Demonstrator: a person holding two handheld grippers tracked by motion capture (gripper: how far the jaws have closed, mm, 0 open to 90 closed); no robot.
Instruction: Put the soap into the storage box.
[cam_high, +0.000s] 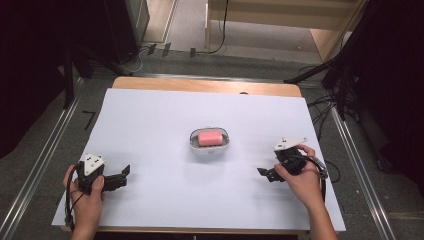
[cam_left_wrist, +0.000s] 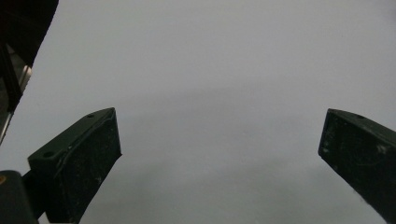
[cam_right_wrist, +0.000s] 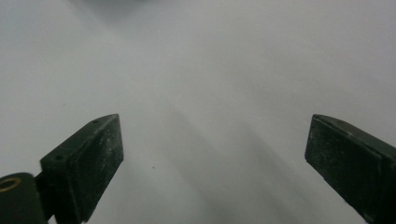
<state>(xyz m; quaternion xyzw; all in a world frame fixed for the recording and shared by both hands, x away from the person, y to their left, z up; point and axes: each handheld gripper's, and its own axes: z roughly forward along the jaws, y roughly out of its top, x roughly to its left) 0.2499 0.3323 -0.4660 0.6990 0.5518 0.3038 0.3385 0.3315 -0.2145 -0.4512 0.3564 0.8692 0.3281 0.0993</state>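
A small white bowl (cam_high: 210, 148) stands at the middle of the white sheet, and a pink block (cam_high: 210, 138) lies inside it. My left gripper (cam_high: 125, 176) rests near the sheet's front left, held by a hand, its jaws pointing right toward the middle. In the left gripper view its jaws stand wide apart over bare sheet (cam_left_wrist: 219, 140). My right gripper (cam_high: 264, 174) sits at the front right, in the other hand, jaws pointing left. Its black jaws are spread wide in the right gripper view (cam_right_wrist: 215, 149), with nothing between them. Both grippers are well apart from the bowl.
The white sheet (cam_high: 160, 115) covers a wooden table whose far edge (cam_high: 205, 85) shows bare wood. Metal rails (cam_high: 355, 150) run along both sides. Cables and dark stands lie on the floor beyond the table.
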